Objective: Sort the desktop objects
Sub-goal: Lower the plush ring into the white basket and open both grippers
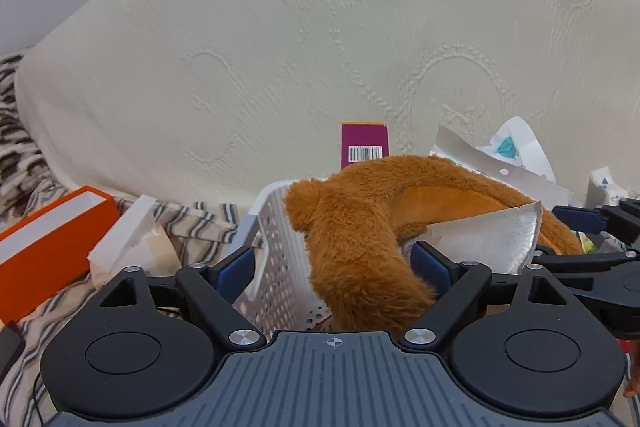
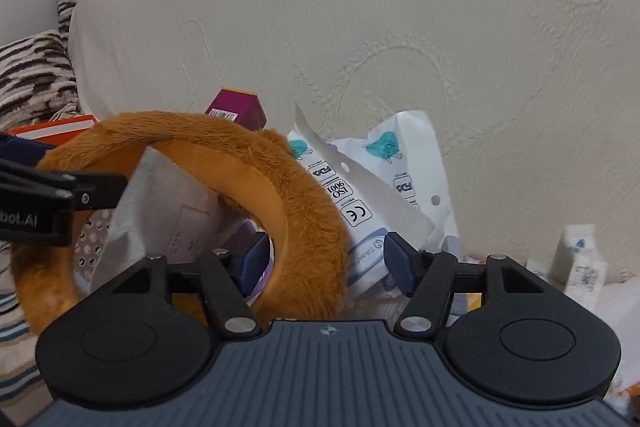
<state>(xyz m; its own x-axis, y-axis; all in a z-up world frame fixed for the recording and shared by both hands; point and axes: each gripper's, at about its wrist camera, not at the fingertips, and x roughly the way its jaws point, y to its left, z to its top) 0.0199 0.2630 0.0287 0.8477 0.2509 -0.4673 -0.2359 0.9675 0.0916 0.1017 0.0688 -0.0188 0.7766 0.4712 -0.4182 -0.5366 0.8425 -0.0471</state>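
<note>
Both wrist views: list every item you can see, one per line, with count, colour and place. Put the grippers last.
Plush ring: one, ginger-brown, draped over the basket, both grippers straddling it.
Basket: one, white, perforated, under the ring.
Grey-white pouch: one, tucked inside the ring.
Mask packets: at least two, white with teal print, behind the ring.
Magenta box: one, barcode showing, upright at the back of the basket.
Orange box: one, white top, left of the basket.
White carton: one, between orange box and basket.
Striped cloth: one, beige and grey, under everything.
Cream mattress: one, upright behind.
Left gripper: open, pads clear of the ring.
Right gripper: open, ring between its pads.
</note>
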